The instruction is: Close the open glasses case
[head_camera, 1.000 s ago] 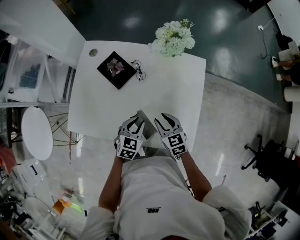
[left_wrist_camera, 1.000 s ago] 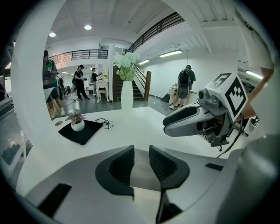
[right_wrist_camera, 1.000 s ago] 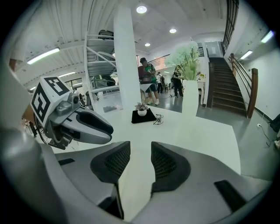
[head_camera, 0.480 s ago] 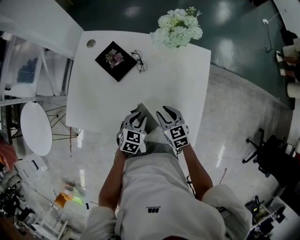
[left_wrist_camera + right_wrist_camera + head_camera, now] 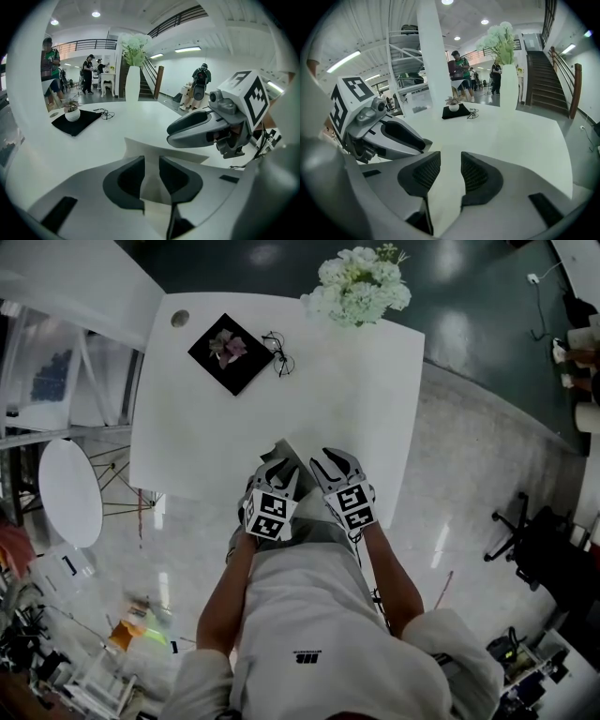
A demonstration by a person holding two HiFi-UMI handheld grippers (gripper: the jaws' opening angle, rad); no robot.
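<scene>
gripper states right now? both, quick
Left gripper: open, narrow gap, tips at the glasses case, not clamped on it.
Right gripper: open, narrow gap, nothing between the jaws.

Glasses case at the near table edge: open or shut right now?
Open. In the left gripper view the glasses case has its flap standing raised just ahead of the left claw, not folded down.

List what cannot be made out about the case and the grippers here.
The case: in the head view the left gripper and right gripper cover most of it, so how far it is open is unclear.
Left gripper view: the case fills the gap between the jaws; whether the pads press it cannot be told.
The glasses: too small in every view for detail.
</scene>
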